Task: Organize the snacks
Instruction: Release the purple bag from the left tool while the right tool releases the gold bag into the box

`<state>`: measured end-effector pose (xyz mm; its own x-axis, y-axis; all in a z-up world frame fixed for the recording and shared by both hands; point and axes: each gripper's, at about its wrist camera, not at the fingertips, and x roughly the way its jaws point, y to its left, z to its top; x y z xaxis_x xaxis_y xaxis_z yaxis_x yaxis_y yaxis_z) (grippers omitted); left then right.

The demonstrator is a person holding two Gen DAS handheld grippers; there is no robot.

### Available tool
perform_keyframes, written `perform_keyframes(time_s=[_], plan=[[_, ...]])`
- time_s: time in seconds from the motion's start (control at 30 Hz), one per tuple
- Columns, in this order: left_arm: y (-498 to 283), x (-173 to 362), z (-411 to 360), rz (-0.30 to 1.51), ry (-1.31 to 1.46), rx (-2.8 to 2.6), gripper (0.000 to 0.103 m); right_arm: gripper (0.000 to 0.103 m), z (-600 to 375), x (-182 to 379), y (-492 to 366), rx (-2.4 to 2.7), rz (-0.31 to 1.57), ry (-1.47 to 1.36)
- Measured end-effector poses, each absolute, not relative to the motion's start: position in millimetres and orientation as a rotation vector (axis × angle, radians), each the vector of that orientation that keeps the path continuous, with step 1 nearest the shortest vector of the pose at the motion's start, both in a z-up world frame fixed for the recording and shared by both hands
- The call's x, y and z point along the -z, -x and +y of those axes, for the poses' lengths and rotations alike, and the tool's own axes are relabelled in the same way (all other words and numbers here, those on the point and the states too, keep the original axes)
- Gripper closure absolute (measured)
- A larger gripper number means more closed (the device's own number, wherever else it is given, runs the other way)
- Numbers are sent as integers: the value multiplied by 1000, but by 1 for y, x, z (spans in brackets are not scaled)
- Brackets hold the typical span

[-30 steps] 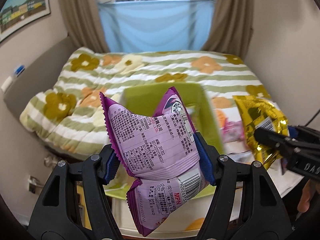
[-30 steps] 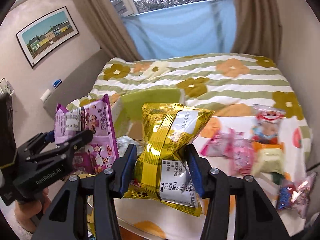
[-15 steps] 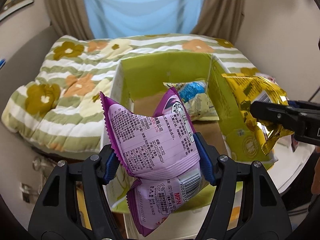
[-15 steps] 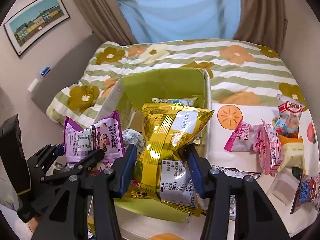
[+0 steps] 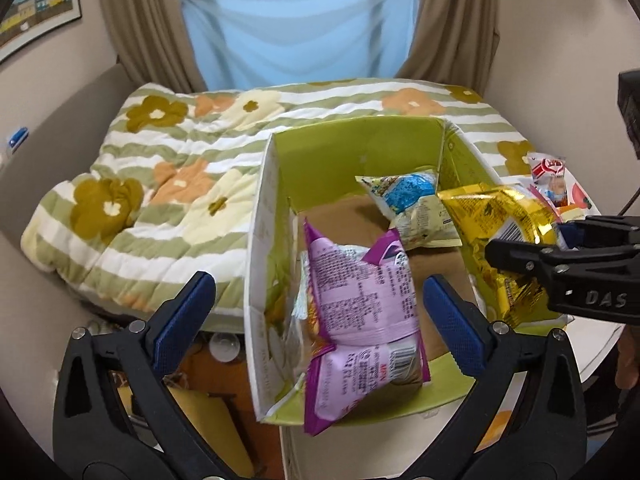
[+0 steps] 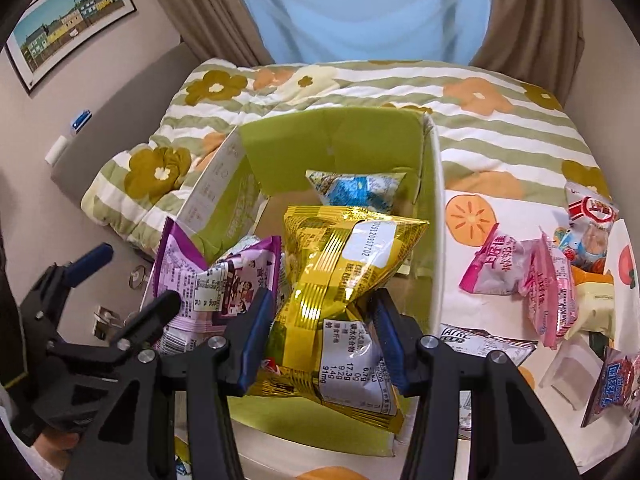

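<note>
A green cardboard box [image 5: 360, 148] stands open below both grippers, with a blue-and-white packet [image 5: 412, 200] at its back. My left gripper [image 5: 316, 284] hangs over the box's near left corner and its jaws are opening wide. The purple snack packet [image 5: 360, 312] lies loose between them inside the box, clear of both pads. My right gripper [image 6: 322, 304] is shut on a gold snack packet [image 6: 344, 248], held above the box's near right side. The right wrist view also shows the purple packet [image 6: 224, 276] and the left gripper [image 6: 138, 276] at lower left.
Several loose snacks lie on the white fruit-print table [image 6: 472, 216] right of the box, among them pink packets [image 6: 532, 280] and a red-and-white bag [image 6: 592, 220]. A bed with a flowered quilt [image 5: 160, 184] lies behind and to the left.
The left jaws have sprung apart and let go of the purple packet, which dropped into the box. Both grippers came down closer over the box. The right gripper keeps the gold packet.
</note>
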<state>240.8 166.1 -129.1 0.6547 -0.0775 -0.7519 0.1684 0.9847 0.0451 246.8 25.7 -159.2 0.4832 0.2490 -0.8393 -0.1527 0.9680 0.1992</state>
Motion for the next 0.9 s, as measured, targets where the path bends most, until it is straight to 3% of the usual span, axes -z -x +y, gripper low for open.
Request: perform_keyframes(time_s=[0.23, 0.27, 0.3, 0.37, 0.9], plan=[[-240, 126, 182, 856, -60, 113, 0, 53, 31, 175, -253, -270, 1082, -99], [-240, 125, 183, 855, -59, 109, 1, 46, 31, 176, -253, -274, 1077, -99], [-240, 124, 184, 854, -61, 103, 1, 30, 31, 176, -253, -278, 1070, -99], [-239, 123, 185, 853, -63, 94, 0, 8, 30, 175, -252, -285, 1047, -99], [-221, 91, 175, 796, -20, 124, 0, 7, 19, 145, -228, -274, 942, -102]])
